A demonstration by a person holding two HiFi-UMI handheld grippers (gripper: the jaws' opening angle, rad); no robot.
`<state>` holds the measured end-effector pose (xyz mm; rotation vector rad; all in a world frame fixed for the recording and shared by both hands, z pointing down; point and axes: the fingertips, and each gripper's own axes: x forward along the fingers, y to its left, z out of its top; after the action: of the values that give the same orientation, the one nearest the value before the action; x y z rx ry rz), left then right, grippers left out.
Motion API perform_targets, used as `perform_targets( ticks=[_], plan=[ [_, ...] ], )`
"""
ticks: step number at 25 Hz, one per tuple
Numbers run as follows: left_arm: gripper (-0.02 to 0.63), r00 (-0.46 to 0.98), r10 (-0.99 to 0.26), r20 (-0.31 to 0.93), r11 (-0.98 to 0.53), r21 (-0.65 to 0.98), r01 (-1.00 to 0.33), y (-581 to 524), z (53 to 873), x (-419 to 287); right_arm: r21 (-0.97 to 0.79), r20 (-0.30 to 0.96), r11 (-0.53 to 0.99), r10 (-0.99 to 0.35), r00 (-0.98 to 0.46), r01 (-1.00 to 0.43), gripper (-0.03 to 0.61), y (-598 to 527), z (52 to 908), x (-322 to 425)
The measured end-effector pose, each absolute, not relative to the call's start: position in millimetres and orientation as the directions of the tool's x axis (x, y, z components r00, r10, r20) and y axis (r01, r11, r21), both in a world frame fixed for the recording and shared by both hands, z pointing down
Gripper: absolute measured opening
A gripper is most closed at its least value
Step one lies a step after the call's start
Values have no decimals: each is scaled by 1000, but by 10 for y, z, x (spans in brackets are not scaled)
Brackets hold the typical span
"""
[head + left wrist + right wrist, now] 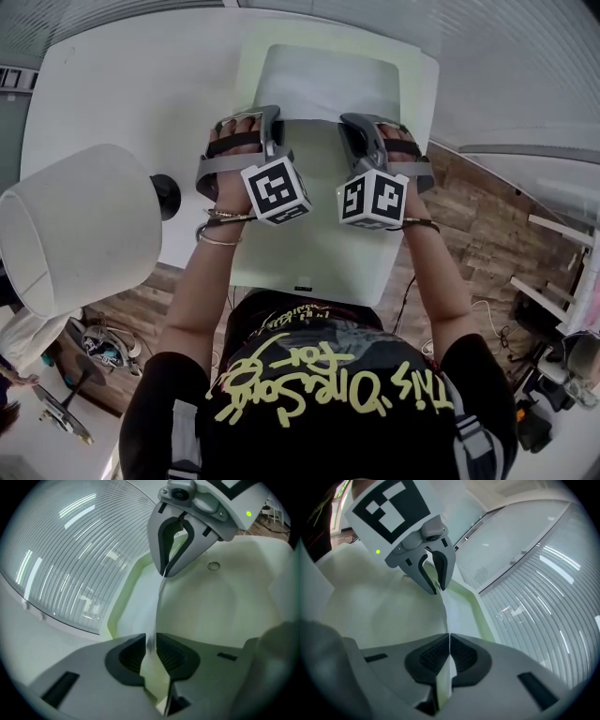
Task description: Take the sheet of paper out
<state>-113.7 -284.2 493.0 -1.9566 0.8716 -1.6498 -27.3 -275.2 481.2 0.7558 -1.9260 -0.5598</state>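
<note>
A white sheet of paper point(328, 80) lies in a pale green sleeve point(251, 75) on the white table point(112, 94). Both grippers hold its near edge, lifted into a ridge that runs from one to the other. My left gripper point(270, 120) has its dark pads point(131, 656) pressed on that edge point(159, 602), a thin pale layer filling the narrow gap. My right gripper point(354, 124) is shut tight on the same edge point(445, 616), its pads point(461, 656) meeting on it. Each shows in the other's view: right gripper point(165, 571), left gripper point(438, 588). Which layer each pinches is unclear.
A lamp with a wide white shade point(80, 220) and a black base point(167, 195) stands on the table's left side, close to my left forearm. Wooden floor point(487, 216) lies past the table's right edge. Ribbed blinds point(70, 550) fill the far side.
</note>
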Motion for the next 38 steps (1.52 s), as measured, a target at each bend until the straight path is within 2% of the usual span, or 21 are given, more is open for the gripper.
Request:
perform_targets(
  ticks=[6,10,38],
  plan=[
    [24,99,-733,673,-678,-711,-185,-2868,4832,-1115,665,617,701,-710,-338,-257,9,-2732,4827,-238],
    [14,98,-737,669,-674,-718,-173,-2834,4822,-1106,668,618,699,-712,-332,-256,9,-2707,4816,-226],
    [9,107,-732,672,-678,-705,-209,-2465,4824,-1141,638,636,717,-696,-332,-281,9,-2303,4867,-236]
  ],
)
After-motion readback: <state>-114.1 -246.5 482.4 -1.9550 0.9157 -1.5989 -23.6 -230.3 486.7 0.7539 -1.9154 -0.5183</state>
